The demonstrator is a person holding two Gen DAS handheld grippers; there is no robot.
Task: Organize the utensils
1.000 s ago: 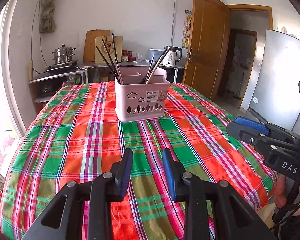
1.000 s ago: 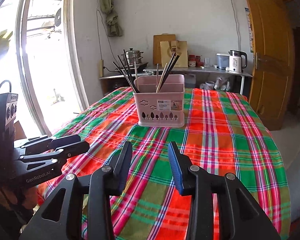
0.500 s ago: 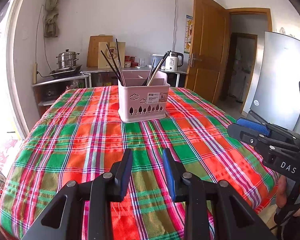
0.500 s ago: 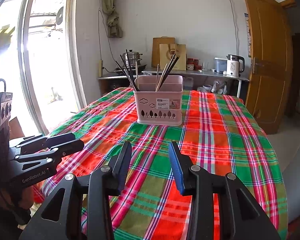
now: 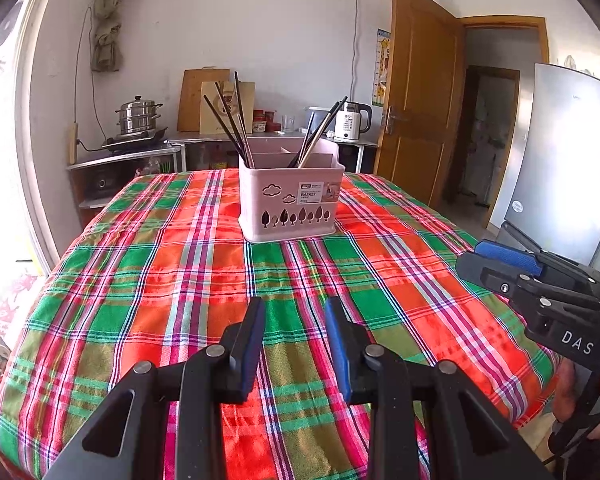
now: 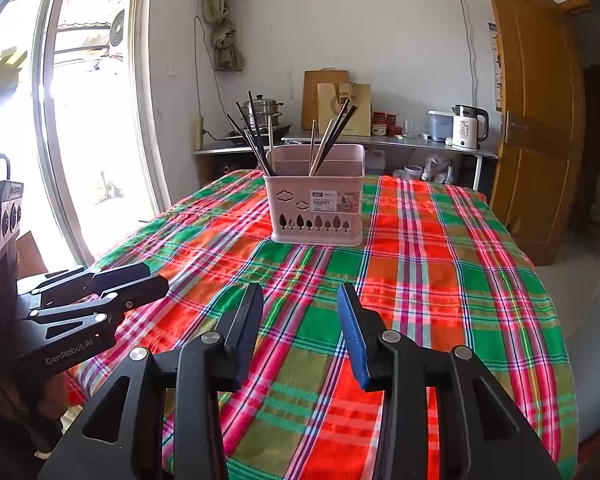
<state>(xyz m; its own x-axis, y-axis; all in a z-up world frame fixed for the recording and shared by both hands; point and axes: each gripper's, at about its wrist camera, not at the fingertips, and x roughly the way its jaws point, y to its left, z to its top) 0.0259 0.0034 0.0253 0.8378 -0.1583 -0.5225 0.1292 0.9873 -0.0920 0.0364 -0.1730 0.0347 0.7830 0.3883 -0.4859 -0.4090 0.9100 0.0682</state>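
Observation:
A pink utensil basket (image 5: 290,200) stands on the plaid tablecloth (image 5: 180,280), also in the right wrist view (image 6: 316,206). Dark chopsticks (image 5: 230,120) lean in its left compartment and more chopsticks (image 5: 320,128) in the right one; both bunches show in the right wrist view (image 6: 252,136) (image 6: 332,136). My left gripper (image 5: 294,332) is open and empty above the near table edge, well short of the basket. My right gripper (image 6: 300,320) is open and empty, likewise near the front edge. Each gripper shows in the other's view (image 6: 100,292) (image 5: 512,264).
A counter at the back wall holds a steel steamer pot (image 5: 138,118), cutting boards (image 5: 196,100) and a white kettle (image 5: 352,120). A wooden door (image 5: 420,100) stands open at the right, a fridge (image 5: 560,160) beside it. A bright window (image 6: 80,120) is at the left.
Both grippers have drawn back and tilted up, away from the basket; it looks smaller and lower in view. Jaws stay open and empty.

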